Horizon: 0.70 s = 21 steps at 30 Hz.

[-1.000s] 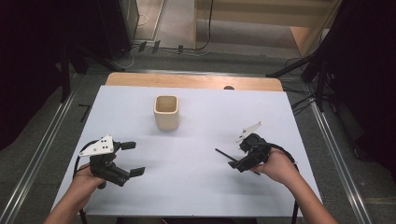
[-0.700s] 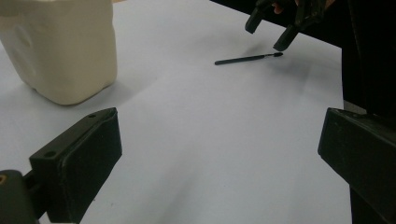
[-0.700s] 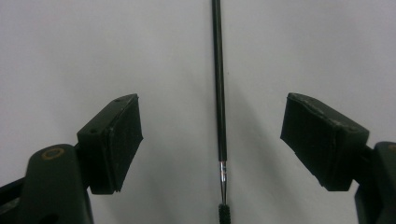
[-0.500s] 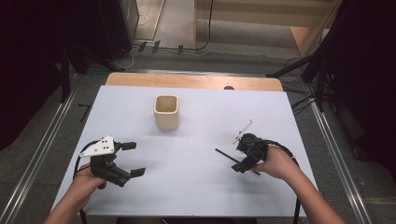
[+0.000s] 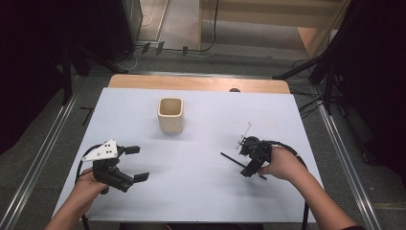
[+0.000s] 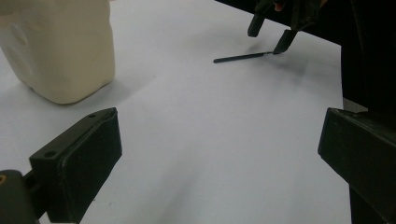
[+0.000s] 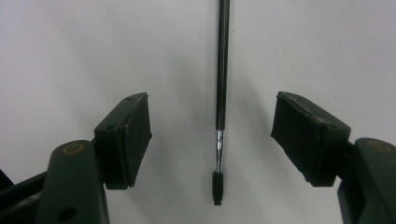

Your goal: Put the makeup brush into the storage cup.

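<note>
A thin black brush (image 7: 222, 84) with a small bristle tip lies flat on the white table (image 5: 206, 191). My right gripper (image 7: 212, 112) points down over it with the bristle end between the jaws. The jaws have just been closing, but the pads stand apart from the brush. In the high view the right gripper (image 5: 249, 158) is at the table's right, over the brush (image 5: 230, 158). My left gripper (image 5: 139, 163) rests open at the front left with nothing between its jaws. A cream square cup (image 5: 170, 115) stands upright near the table's far middle. The left gripper view shows the cup (image 6: 60, 46), the brush (image 6: 240, 57) and the right gripper (image 6: 270, 39) farther off.
A wooden strip (image 5: 201, 84) runs along the table's far edge. Metal rails (image 5: 43, 158) flank the table on the floor, and black stands and cables (image 5: 325, 81) sit at the far right. White tabletop lies between the two grippers.
The right gripper has shifted slightly and tipped down over the brush, and its jaws have narrowed around it. The left gripper and the cup have not moved.
</note>
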### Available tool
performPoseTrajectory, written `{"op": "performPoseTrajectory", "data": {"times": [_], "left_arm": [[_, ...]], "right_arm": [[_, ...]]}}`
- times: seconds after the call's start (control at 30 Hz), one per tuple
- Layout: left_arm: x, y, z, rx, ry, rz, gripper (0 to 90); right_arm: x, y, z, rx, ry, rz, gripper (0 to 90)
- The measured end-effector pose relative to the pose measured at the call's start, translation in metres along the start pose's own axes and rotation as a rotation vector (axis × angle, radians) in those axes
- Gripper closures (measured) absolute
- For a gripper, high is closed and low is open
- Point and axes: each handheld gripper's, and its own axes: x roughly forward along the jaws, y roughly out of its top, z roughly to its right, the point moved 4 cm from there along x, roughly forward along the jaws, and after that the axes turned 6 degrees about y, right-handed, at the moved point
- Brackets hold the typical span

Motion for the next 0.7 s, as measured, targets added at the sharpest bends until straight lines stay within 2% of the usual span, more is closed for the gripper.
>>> {"op": "performPoseTrajectory", "data": {"times": [0.3, 0.37, 0.5, 0.7], "left_arm": [[0.000, 0.000, 0.000, 0.005, -0.001, -0.002, 0.0], [0.000, 0.000, 0.000, 0.006, 0.000, -0.002, 0.0], [0.001, 0.000, 0.000, 0.004, -0.001, 0.001, 0.0], [0.000, 0.000, 0.000, 0.007, 0.001, -0.007, 0.0]], "right_arm": [[0.005, -0.002, 0.001, -0.003, 0.016, -0.027, 30.8], [0.007, -0.003, 0.002, -0.016, 0.015, -0.039, 30.2], [0.009, -0.003, 0.003, -0.007, 0.014, -0.030, 30.7], [0.017, -0.005, 0.005, -0.002, -0.002, -0.041, 36.6]]}}
